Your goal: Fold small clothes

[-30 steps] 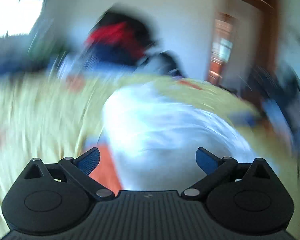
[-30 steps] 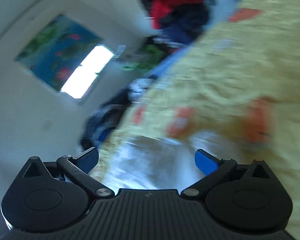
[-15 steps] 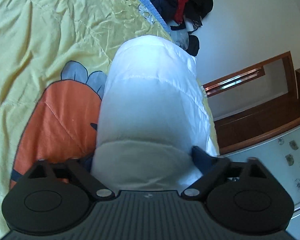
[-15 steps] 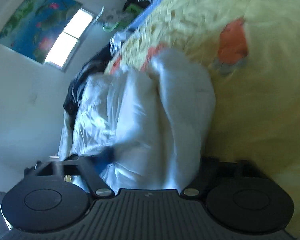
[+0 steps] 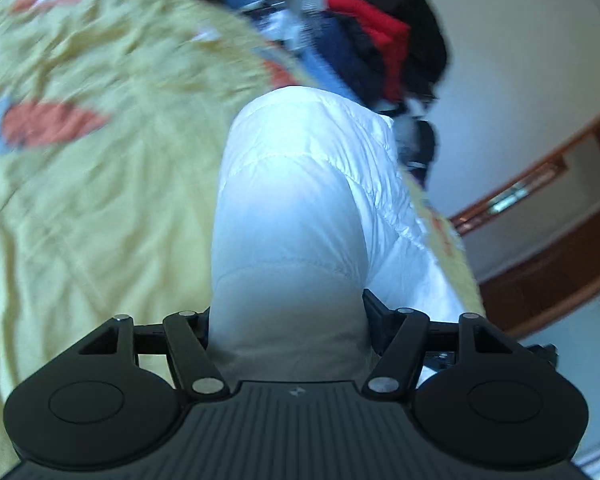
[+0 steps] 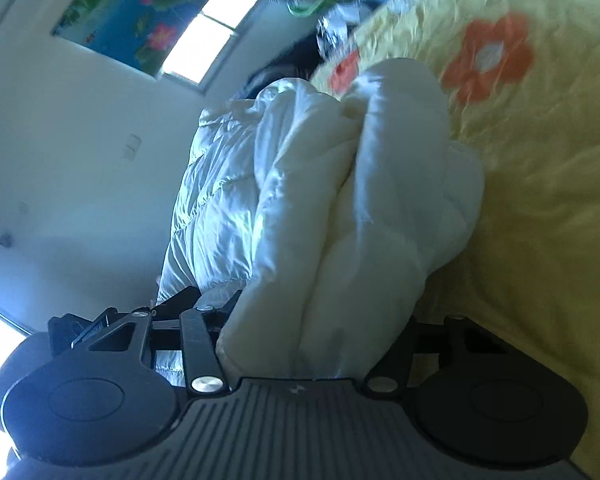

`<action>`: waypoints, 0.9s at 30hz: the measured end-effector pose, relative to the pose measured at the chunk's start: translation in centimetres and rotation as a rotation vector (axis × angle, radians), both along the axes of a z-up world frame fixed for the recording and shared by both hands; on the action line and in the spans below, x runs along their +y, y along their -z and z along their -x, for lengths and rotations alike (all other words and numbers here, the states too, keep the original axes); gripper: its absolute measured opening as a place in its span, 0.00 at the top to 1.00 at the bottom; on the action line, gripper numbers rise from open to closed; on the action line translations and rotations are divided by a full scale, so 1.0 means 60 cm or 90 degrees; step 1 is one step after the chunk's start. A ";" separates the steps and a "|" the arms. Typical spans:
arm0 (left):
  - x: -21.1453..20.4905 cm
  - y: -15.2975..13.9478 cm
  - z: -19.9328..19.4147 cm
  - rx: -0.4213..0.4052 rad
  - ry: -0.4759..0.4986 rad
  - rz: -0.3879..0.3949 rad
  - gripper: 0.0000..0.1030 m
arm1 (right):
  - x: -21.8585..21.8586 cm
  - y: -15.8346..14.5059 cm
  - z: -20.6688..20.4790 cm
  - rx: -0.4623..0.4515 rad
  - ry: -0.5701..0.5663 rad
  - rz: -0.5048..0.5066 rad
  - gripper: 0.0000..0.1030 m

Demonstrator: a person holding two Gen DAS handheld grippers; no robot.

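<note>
A white puffy quilted jacket [image 5: 300,184] lies on the yellow flowered bedspread [image 5: 100,200]. My left gripper [image 5: 288,320] is shut on one thick end of it; the fabric bulges up between the jaws and hides the pads. In the right wrist view the same jacket [image 6: 340,200] is bunched in thick folds. My right gripper [image 6: 316,332] is shut on its near edge, pads hidden in the fabric. The other gripper's black body shows at the left, behind the jacket.
A pile of red, navy and black clothes [image 5: 380,48] sits beyond the bed's far end. A brown wooden door frame [image 5: 548,220] is at the right. A window [image 6: 216,28] and a blue floral curtain are on the wall in the right wrist view.
Both grippers were open over the bed a second ago. They closed on the white jacket, and the views have since tilted as the jacket is moved.
</note>
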State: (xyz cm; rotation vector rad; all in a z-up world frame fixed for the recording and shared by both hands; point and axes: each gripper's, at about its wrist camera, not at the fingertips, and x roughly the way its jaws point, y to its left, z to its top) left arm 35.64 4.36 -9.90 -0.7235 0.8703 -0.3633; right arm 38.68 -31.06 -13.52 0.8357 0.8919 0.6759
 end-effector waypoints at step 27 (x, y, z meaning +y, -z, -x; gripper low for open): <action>-0.190 -0.074 0.151 -0.199 0.001 -0.495 0.13 | 0.069 -0.109 0.115 -0.166 0.053 0.196 0.10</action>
